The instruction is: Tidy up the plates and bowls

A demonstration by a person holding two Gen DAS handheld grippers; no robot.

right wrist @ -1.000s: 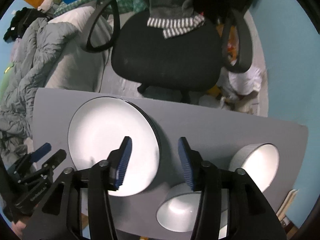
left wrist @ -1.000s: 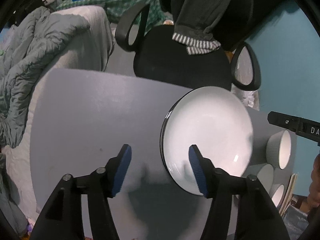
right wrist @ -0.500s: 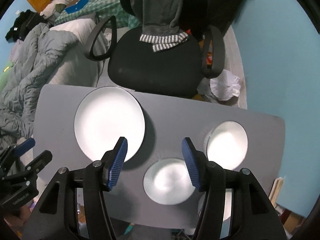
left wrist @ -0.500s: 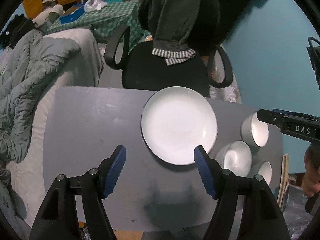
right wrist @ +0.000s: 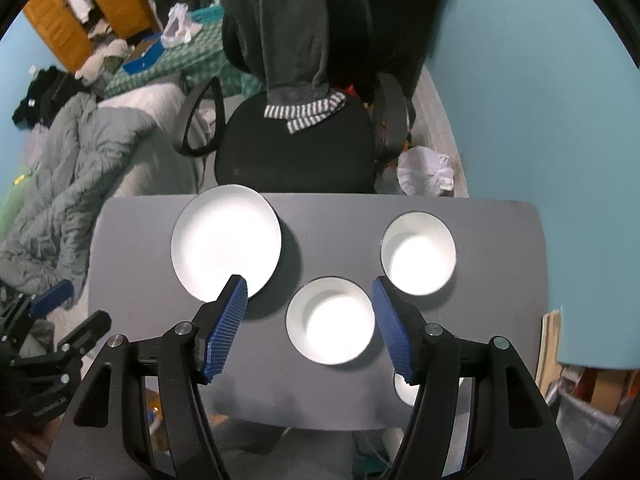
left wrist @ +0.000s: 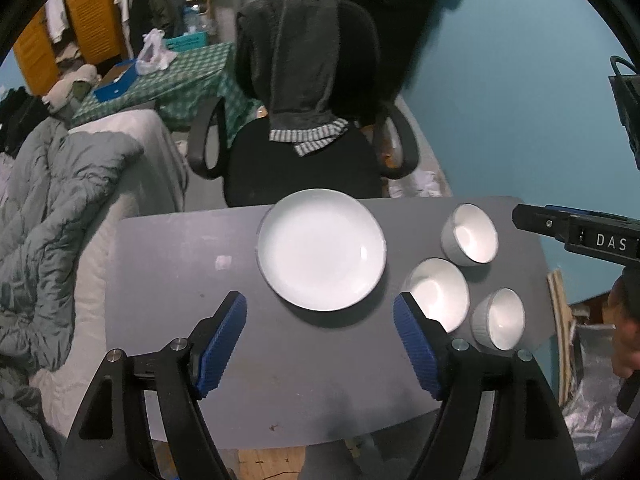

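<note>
Both cameras look steeply down on a grey bench point(left wrist: 168, 264) with a black office chair point(left wrist: 304, 160) pushed up to its far edge and a dark garment point(left wrist: 304, 68) with a striped hem draped over the chair back.

Left tongs point(left wrist: 320, 340): jaws opening, blue pads wide apart, nothing between them but bare bench top. They hang above the near edge, clear of all crockery.

Right tongs point(right wrist: 308, 328): jaws also opening, empty. A white bowl point(right wrist: 330, 320) shows in the gap between the pads, but it sits on the bench well below them and is not gripped.

Crockery: one white plate point(left wrist: 322, 250) lies flat toward the far middle of the bench. To its right, three white bowls in a loose cluster, all upright, none stacked: the far bowl point(left wrist: 470, 234), the middle one and the near bowl point(left wrist: 498, 318). The last is mostly hidden behind a right tong finger in the right wrist view. The bowls look just apart from one another, though fisheye distortion makes the gaps hard to judge.

Surroundings: rumpled grey duvet point(left wrist: 52, 216) on a bed at left; turquoise wall point(left wrist: 520, 92) at right.
</note>
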